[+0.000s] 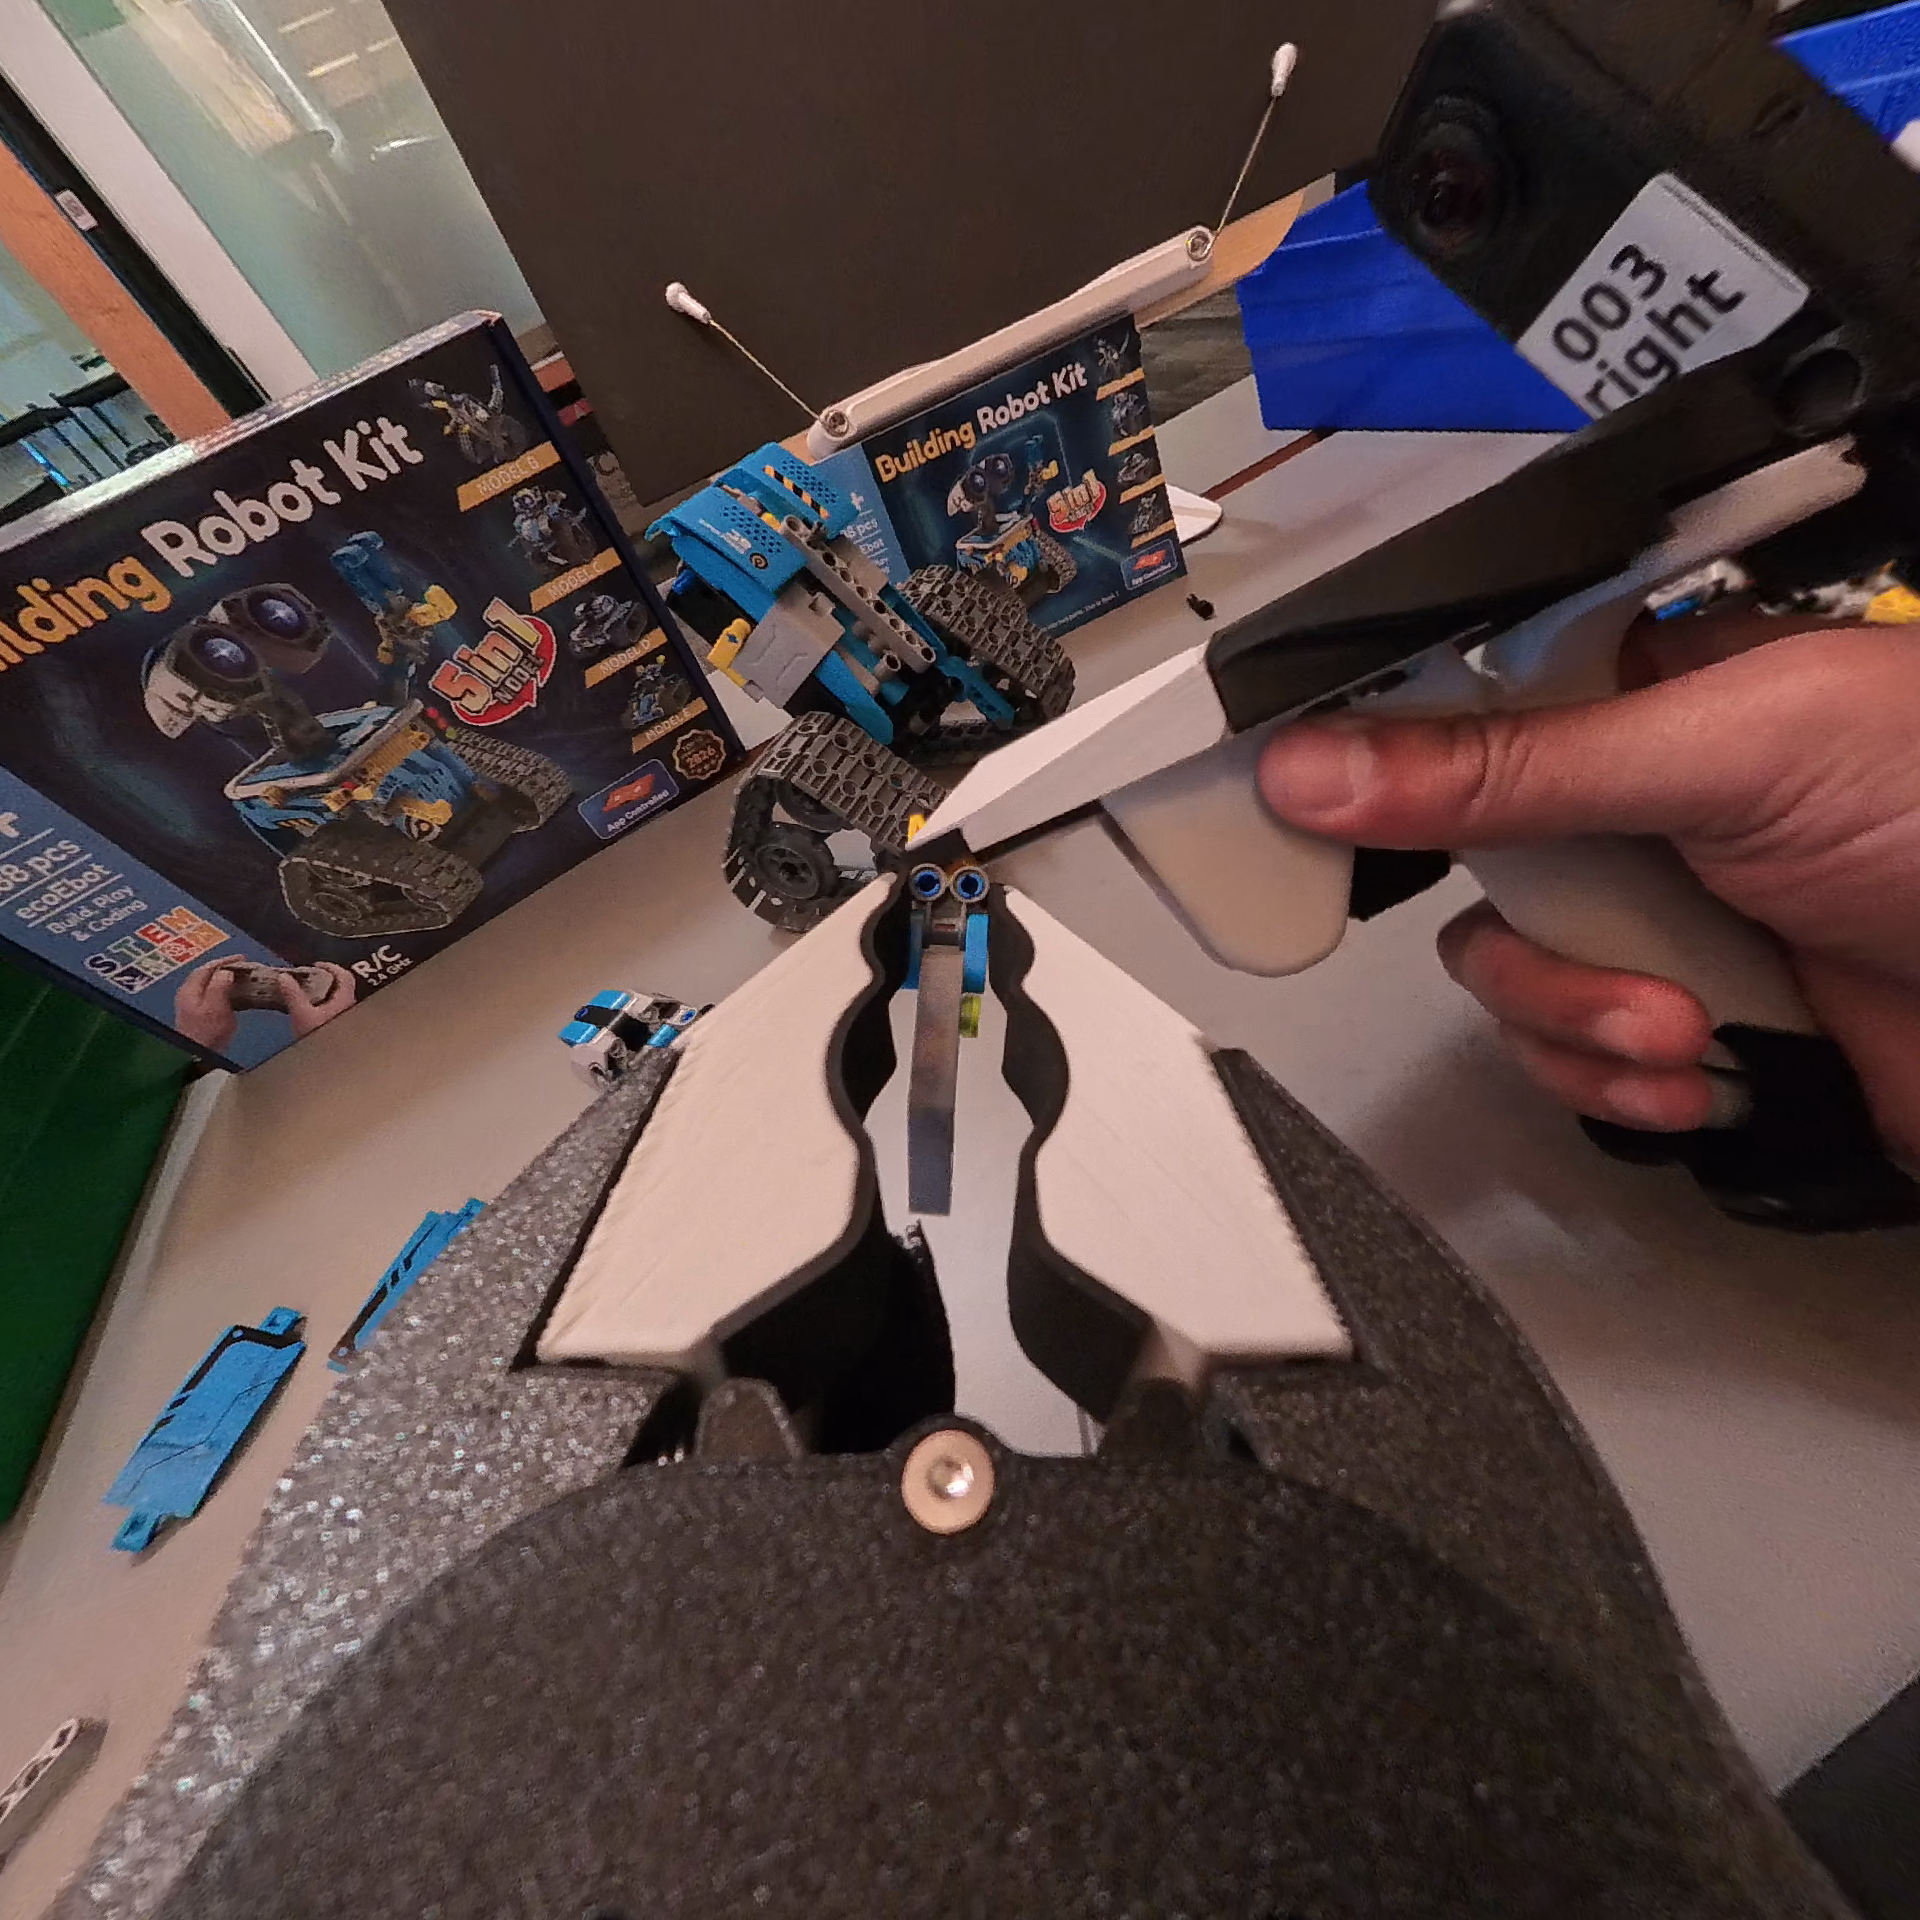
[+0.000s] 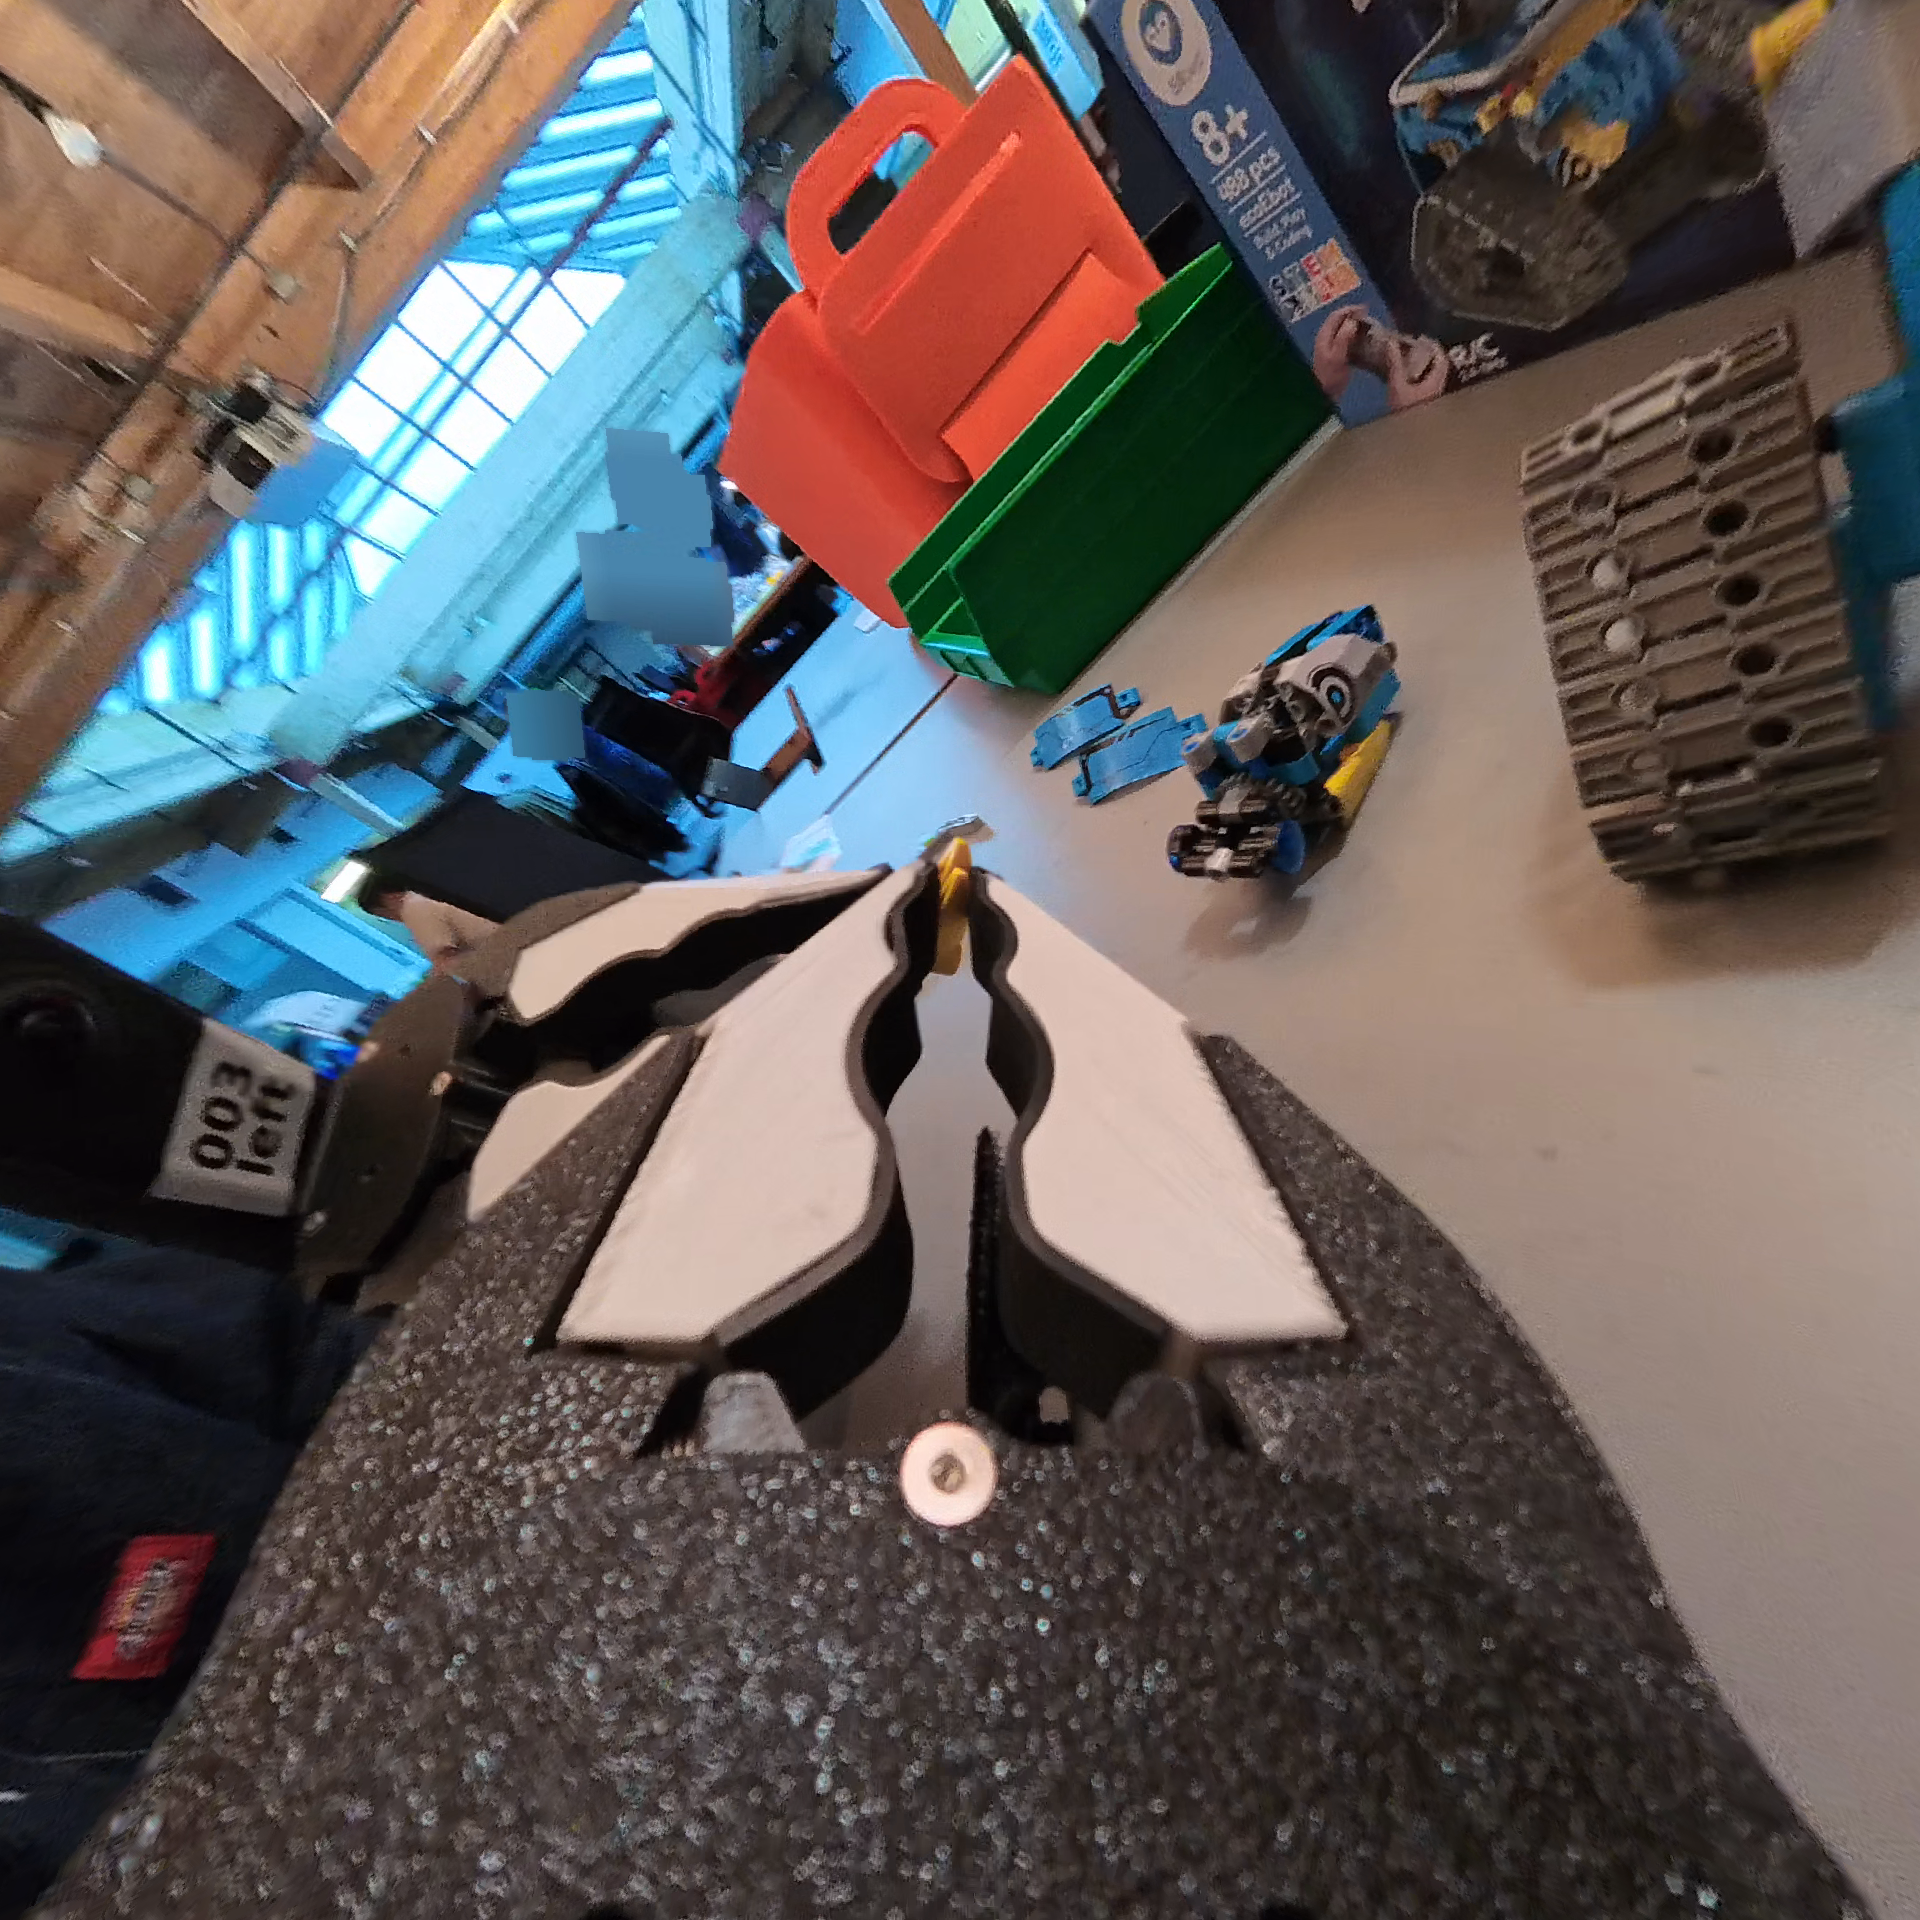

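My left gripper (image 1: 945, 896) is shut on a small brick piece (image 1: 932, 1039), a grey beam with blue pins at its top, held above the table. My right gripper (image 1: 940, 831), held by a hand (image 1: 1662, 831), comes in from the upper right, and its tip meets the top of that piece. In the right wrist view my right gripper (image 2: 951, 878) is shut on a small yellow part (image 2: 951, 914). The left gripper (image 2: 727, 925) lies close along its left side, tips together.
A tracked blue-and-grey robot model (image 1: 883, 665) (image 2: 1704, 623) stands just beyond the grippers. Around it are a kit box (image 1: 312, 665), a second printed card (image 1: 1018, 499), a small sub-assembly (image 1: 623, 1023) (image 2: 1288, 748), blue panels (image 1: 208, 1423) (image 2: 1112, 743), a green bin (image 2: 1091, 520) and a blue bin (image 1: 1371, 322).
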`<state>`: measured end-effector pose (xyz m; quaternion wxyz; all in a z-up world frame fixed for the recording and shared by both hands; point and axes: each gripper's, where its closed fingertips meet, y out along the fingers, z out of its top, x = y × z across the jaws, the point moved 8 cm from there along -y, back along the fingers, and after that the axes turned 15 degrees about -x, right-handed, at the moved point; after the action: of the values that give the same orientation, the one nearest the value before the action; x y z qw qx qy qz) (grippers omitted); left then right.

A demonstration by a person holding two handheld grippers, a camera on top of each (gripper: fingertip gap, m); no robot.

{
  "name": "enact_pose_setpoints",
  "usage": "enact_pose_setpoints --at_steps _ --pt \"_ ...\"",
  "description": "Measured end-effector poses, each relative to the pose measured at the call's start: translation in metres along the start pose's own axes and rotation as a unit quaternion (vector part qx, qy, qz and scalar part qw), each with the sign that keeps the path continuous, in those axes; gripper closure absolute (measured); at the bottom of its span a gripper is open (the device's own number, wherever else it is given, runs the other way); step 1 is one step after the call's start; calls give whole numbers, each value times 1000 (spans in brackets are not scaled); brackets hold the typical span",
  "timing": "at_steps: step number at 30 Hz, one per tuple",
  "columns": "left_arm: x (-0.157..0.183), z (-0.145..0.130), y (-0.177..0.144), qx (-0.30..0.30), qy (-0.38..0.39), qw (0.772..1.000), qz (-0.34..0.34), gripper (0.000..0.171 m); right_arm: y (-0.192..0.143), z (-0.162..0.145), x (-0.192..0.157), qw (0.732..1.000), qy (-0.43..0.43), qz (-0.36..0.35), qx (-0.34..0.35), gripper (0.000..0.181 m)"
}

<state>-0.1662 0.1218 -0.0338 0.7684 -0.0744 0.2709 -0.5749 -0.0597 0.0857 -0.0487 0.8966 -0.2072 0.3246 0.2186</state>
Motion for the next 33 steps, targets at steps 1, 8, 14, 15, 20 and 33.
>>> enact_pose_setpoints --at_steps 1,8,14,15,20,33 --pt "1 0 0 -2 1 1000 -1 160 0 -1 3 1000 15 12 -1 178" --pt "23 6 -12 36 65 997 -3 171 -36 -3 57 993 113 -34 21 179" --pt "2 -8 5 -5 -23 995 -96 171 -43 8 44 998 56 -31 3 179" --pt "2 -10 7 -8 -14 996 -90 171 -43 9 40 998 21 -62 -13 179" --pt "2 -13 14 -9 -91 978 -187 119 -39 15 11 980 -142 -126 -55 178" --pt "17 -28 6 -28 20 921 -388 164 -34 -12 -25 921 -331 -2 -205 179"
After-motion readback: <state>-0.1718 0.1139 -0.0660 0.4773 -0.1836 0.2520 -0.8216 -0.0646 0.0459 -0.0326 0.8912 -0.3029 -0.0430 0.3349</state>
